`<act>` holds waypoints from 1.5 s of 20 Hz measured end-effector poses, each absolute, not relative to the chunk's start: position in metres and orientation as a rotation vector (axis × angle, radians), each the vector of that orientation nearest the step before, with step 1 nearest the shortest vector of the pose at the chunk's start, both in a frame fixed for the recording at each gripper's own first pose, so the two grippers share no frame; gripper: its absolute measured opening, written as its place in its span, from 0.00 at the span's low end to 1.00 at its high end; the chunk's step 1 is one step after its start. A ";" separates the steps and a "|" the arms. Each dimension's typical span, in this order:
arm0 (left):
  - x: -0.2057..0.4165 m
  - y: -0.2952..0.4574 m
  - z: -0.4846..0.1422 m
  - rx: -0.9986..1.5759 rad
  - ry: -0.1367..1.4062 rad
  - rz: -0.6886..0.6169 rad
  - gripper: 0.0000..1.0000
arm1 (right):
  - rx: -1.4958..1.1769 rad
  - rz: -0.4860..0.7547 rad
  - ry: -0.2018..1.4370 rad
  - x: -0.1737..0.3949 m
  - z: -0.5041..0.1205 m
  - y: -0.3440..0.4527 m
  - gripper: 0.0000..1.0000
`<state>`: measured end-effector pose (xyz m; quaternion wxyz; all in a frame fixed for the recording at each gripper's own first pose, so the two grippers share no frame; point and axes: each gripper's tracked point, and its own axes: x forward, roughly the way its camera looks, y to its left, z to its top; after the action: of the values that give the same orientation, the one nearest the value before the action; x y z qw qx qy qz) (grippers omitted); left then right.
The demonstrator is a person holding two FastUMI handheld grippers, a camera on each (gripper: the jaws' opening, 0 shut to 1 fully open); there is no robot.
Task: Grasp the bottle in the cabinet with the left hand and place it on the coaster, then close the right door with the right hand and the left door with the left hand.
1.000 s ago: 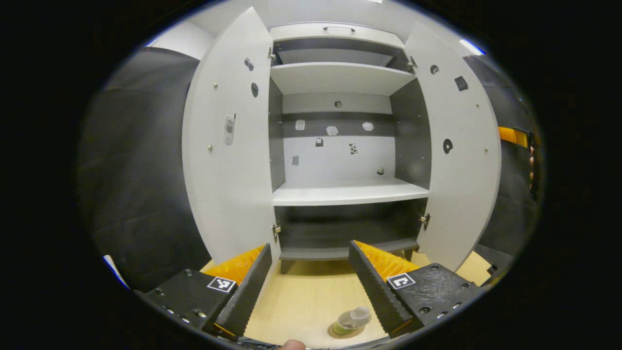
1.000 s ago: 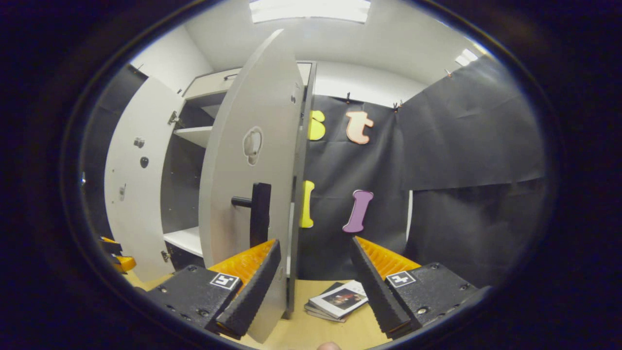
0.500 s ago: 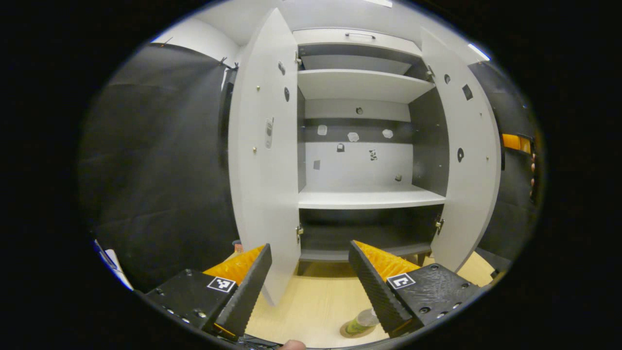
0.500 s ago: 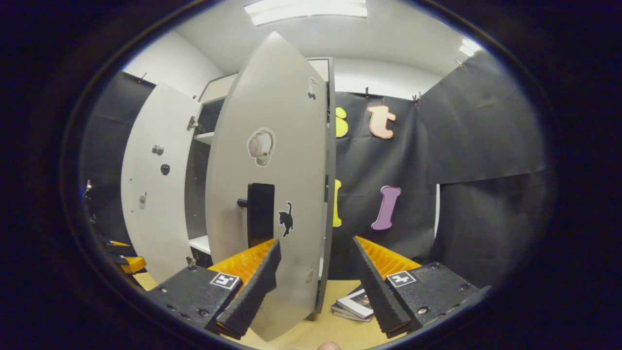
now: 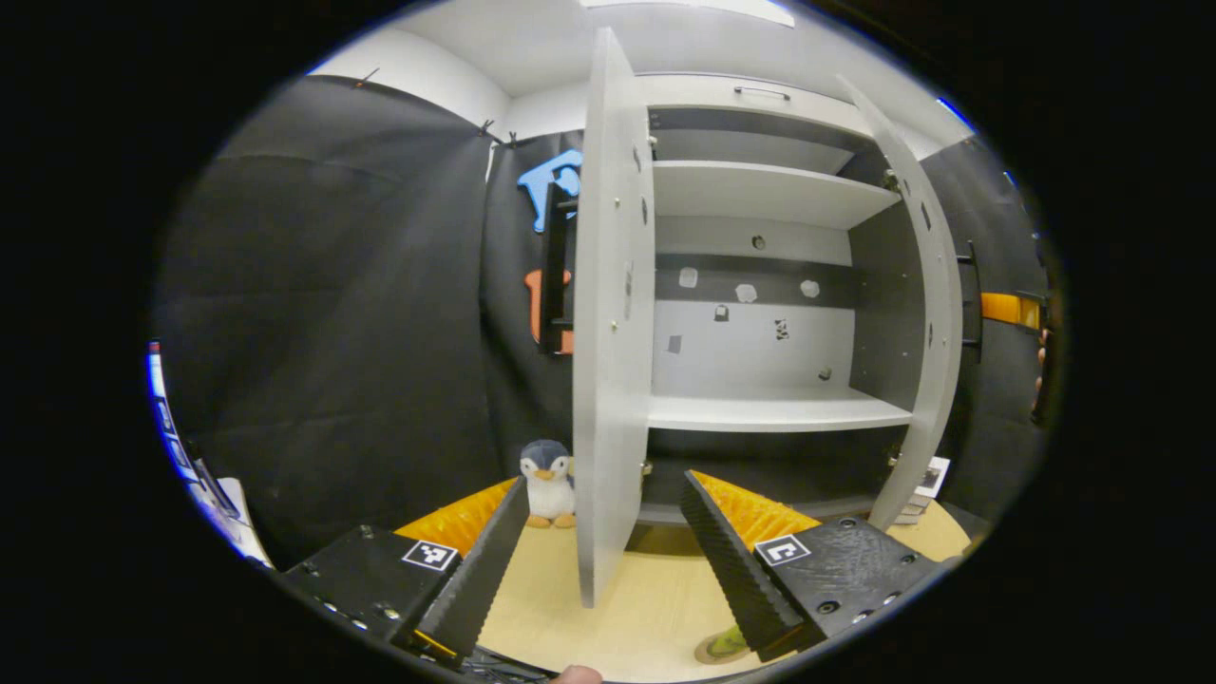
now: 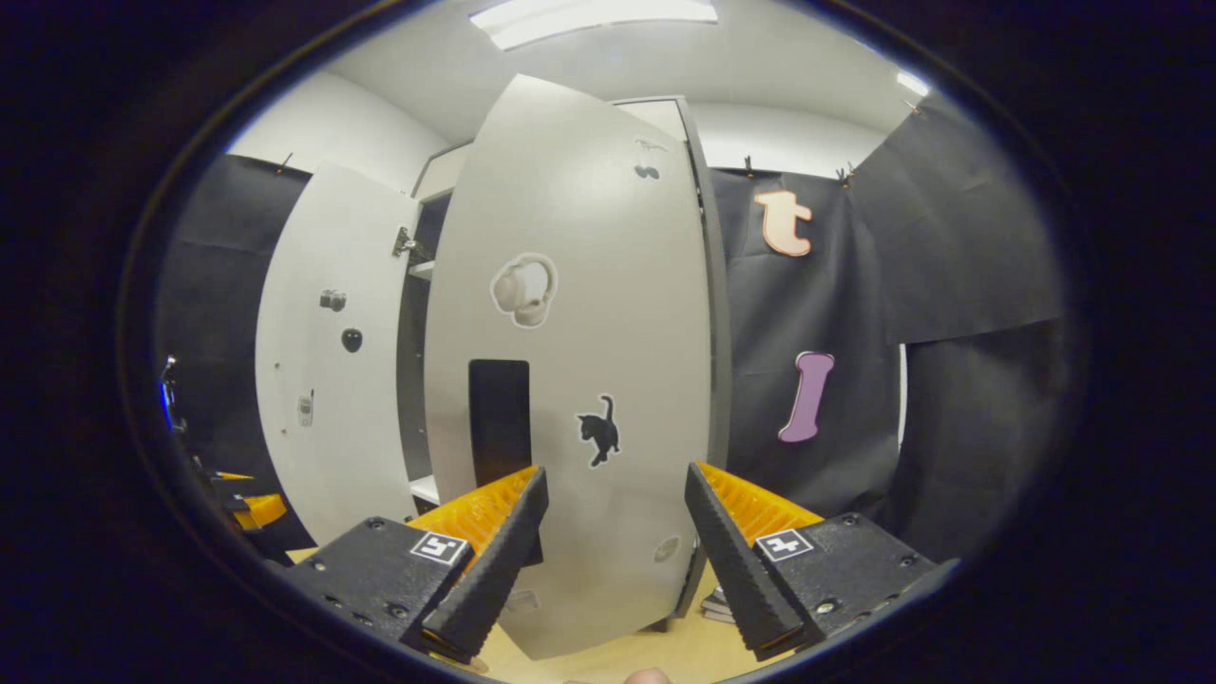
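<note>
Left gripper (image 5: pixel 600 551): fingers apart, nothing between them, left door (image 5: pixel 608 313) edge-on at 12 o'clock. Bottle (image 5: pixel 727 643) on coaster (image 5: pixel 708 655) at 5 o'clock, partly hidden behind right finger. Right gripper (image 6: pixel 613 546): fingers apart, right door (image 6: pixel 579 380) and its black handle (image 6: pixel 499 408) dead ahead.

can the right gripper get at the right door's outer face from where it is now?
Probably yes. The right gripper is open and faces the right door straight on, outer face and black handle in front, nothing between them.
</note>
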<state>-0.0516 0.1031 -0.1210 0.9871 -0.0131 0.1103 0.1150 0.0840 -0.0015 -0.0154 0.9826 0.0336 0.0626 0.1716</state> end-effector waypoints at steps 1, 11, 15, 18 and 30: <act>-0.055 0.109 -0.124 -0.033 0.229 0.250 0.97 | 0.087 0.367 0.129 0.085 -0.017 0.009 0.95; -0.062 0.163 -0.103 -0.062 0.200 0.332 0.99 | 0.087 0.416 0.152 0.088 -0.026 0.049 0.94; -0.056 0.193 -0.094 -0.046 0.211 0.356 1.00 | 0.083 0.388 0.160 0.080 -0.029 0.037 0.95; -0.043 0.203 -0.078 -0.076 0.205 0.330 0.96 | 0.094 0.352 0.162 0.074 -0.029 0.023 0.93; 0.013 0.214 -0.018 -0.105 0.174 0.209 0.97 | 0.085 0.203 0.158 0.036 -0.023 -0.043 0.95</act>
<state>0.0129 0.2140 -0.0184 0.9894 -0.0524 0.0866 0.1043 0.0359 -0.0431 -0.0228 0.9909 0.0422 0.0789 0.1010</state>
